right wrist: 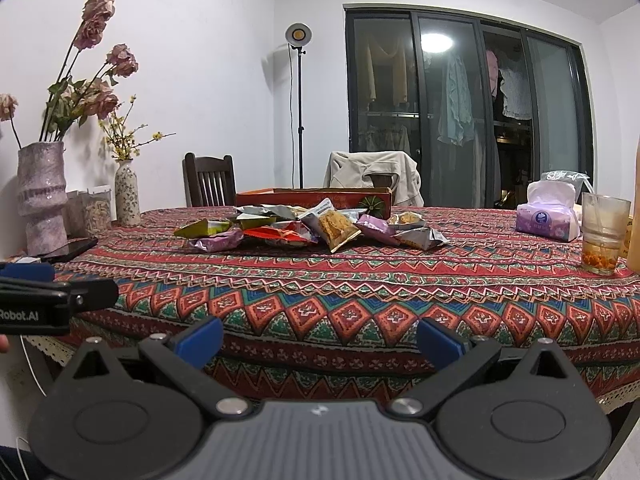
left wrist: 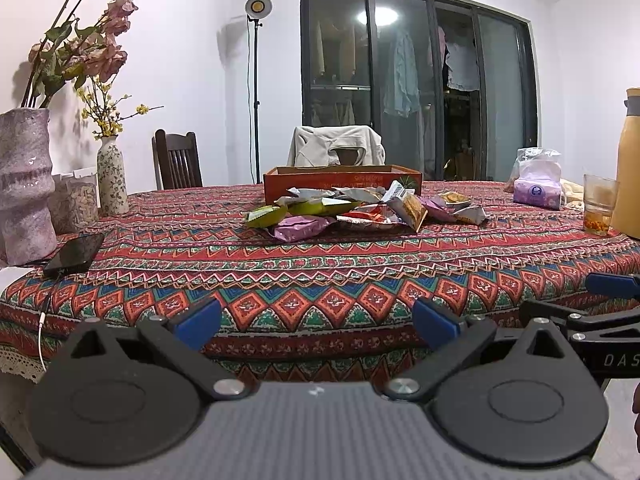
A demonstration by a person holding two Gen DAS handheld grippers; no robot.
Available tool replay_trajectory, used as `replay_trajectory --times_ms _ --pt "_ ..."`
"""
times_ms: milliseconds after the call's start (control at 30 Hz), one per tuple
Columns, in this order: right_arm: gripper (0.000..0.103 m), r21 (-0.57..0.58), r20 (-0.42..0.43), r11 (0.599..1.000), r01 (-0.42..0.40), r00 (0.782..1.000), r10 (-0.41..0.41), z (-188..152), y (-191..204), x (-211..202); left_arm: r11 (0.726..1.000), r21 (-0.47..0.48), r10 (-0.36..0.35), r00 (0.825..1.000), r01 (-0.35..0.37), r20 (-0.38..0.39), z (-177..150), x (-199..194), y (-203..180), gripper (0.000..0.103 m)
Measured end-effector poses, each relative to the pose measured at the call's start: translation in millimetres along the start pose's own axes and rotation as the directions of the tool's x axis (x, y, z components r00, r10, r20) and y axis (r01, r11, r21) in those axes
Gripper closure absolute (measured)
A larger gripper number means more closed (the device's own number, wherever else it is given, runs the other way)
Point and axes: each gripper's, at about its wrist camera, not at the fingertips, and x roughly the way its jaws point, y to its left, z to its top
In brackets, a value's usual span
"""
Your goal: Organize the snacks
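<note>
Both grippers, left point(left wrist: 316, 322) and right point(right wrist: 320, 340), fingers released, empty, at near bench edge. Snack packets point(left wrist: 360, 210) piled mid-bench before orange tray point(left wrist: 342, 178); light, crinkly, slippery—pinch sealed edge.

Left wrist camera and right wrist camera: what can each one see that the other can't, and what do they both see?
Only the left wrist view shows the tall yellow-orange bottle at the far right, and the right hand-held gripper poking in. Only the right wrist view shows the left hand-held gripper at its left edge. Both show the pile of crinkly foil snack packets, the shallow orange cardboard box behind them, the patterned red tablecloth, the purple tissue pack, the clear drinking glass and the black phone.
</note>
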Motion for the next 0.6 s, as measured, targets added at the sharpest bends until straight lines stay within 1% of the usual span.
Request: replay_trajectory --times_ms 233,367,600 --pt "0.0 0.009 -0.001 1.0 0.004 1.0 -0.004 0 -5 7 1.0 -0.01 0.008 0.999 -0.008 -0.035 4 17 0 0.0" --pt "0.0 -0.018 0.015 1.0 0.016 1.0 -0.016 4 -9 15 1.0 -0.024 0.011 0.998 -0.013 -0.066 9 35 0 0.0" --pt "0.0 -0.006 -0.022 1.0 0.015 1.0 -0.015 14 -22 43 0.999 -0.039 0.021 0.994 -0.025 -0.107 21 66 1 0.0"
